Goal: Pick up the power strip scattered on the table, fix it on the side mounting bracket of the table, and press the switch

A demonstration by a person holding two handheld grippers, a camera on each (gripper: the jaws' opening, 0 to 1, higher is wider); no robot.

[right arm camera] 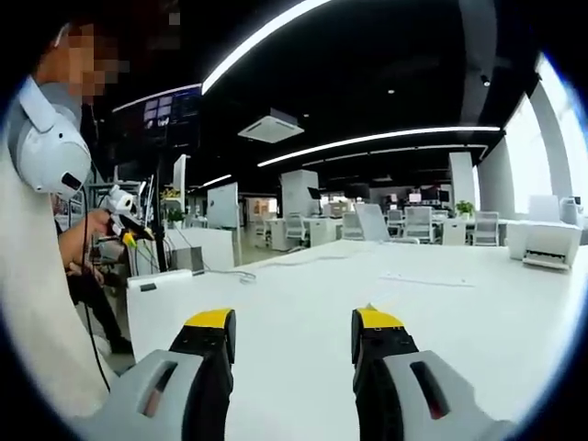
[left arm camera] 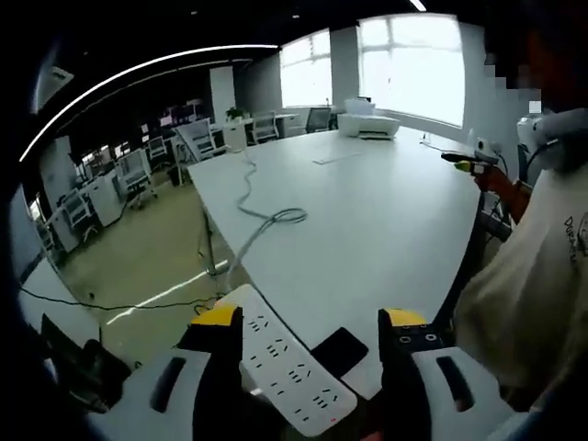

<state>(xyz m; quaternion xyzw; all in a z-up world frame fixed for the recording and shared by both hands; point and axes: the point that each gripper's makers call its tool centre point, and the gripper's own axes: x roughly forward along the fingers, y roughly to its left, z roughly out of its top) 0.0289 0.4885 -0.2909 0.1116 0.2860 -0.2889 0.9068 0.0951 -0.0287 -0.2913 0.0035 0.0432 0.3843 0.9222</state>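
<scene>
Two tools are out: the left tool stands spread, the white power strip lying between its jaws at the near edge of the surface, long axis slanting across the gap. The right tool hangs released, gripping nothing.

You get almost nothing legible here. The person's pale shirt carries dark lettering at its edge in the left gripper view (it seems to begin "Dre", but the rest is cut off and blurred). The monitors in the right gripper view glow, their content too small to read.
</scene>
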